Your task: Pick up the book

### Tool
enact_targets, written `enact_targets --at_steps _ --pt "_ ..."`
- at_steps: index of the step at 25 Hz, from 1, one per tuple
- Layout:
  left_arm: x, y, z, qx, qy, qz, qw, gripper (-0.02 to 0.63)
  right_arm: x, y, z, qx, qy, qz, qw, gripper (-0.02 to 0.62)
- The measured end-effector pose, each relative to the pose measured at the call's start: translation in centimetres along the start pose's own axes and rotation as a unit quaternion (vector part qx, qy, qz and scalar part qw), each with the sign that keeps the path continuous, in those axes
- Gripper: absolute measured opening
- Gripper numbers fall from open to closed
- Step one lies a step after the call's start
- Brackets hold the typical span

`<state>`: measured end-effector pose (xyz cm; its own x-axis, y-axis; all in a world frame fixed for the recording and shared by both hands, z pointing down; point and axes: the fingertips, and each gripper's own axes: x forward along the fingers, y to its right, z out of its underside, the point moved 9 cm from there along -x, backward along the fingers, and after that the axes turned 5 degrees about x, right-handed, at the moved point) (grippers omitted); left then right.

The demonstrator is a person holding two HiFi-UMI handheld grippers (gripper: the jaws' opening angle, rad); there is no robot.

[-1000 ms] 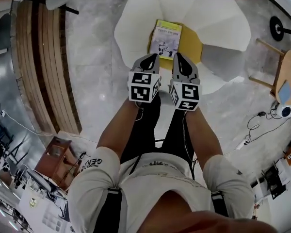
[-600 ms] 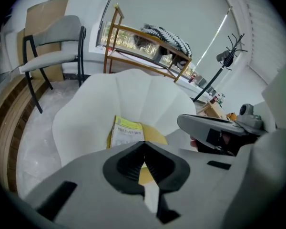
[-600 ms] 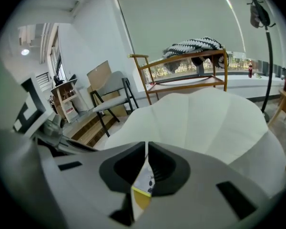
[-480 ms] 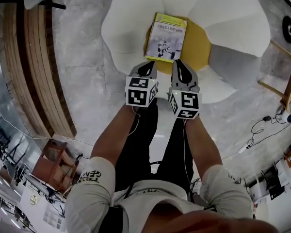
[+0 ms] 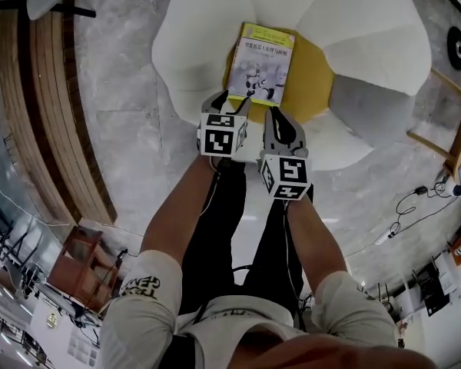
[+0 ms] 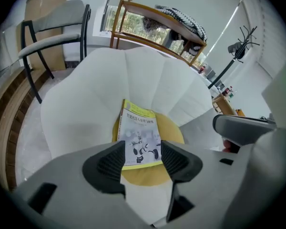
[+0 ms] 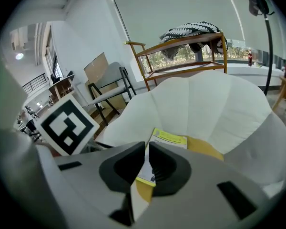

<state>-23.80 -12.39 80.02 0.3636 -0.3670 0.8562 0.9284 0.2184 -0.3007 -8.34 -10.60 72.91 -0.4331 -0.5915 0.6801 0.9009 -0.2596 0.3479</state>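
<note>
The book [image 5: 261, 62], yellow-edged with a grey cover picture, lies flat on the yellow seat cushion [image 5: 313, 79] of a white petal-shaped chair [image 5: 192, 44]. My left gripper [image 5: 230, 101] hovers at the book's near edge; its jaws have just been opening and stand wide apart. In the left gripper view the book [image 6: 140, 136] shows beyond the left gripper [image 6: 142, 157], with no pad touching it. My right gripper [image 5: 276, 115] is just to the right, short of the book, its jaws together on nothing. In the right gripper view the book [image 7: 168, 140] peeks past the right gripper [image 7: 147, 162].
The chair's white back petals [image 6: 148, 75] rise behind the book. A grey black-framed chair [image 6: 52, 18] and a wooden rack [image 6: 152, 20] stand beyond. Curved wooden slats [image 5: 54, 106] run along the left floor; cables [image 5: 411, 206] lie at the right.
Both grippers have come down toward the chair seat, closer to the book. The left gripper's jaws, shut before, now stand apart. The right jaws stay together.
</note>
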Motion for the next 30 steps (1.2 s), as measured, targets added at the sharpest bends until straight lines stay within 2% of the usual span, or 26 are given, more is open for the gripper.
enact_targets --at_steps 5,11,17,20,26,30 --pt "2.3 -1.2 0.4 -0.016 -0.032 0.002 0.9994 0.247 -0.1 -0.3 -0.2 0.004 0.002 -0.010 1.000 0.029" --pt "5.0 -3.2 -0.6 -0.035 -0.043 -0.019 0.9983 0.247 0.2 0.5 -0.3 0.008 0.002 -0.013 1.000 0.029" --pt "8.2 -4.2 -1.1 -0.003 -0.050 -0.028 0.9984 0.247 0.4 1.6 -0.3 0.028 0.000 -0.017 0.999 0.029" --pt "9.4 -4.7 -1.0 -0.002 -0.053 -0.027 0.9983 0.247 0.3 1.6 -0.5 0.035 0.008 -0.018 0.999 0.029" --pt "12.1 -5.4 -0.9 0.018 -0.057 -0.015 0.9981 0.225 0.8 3.0 0.4 0.026 0.002 -0.008 1.000 0.029" --pt "13.0 -7.0 -0.2 -0.012 -0.052 -0.032 0.9981 0.225 0.6 5.0 1.3 0.034 -0.002 0.015 0.999 0.029"
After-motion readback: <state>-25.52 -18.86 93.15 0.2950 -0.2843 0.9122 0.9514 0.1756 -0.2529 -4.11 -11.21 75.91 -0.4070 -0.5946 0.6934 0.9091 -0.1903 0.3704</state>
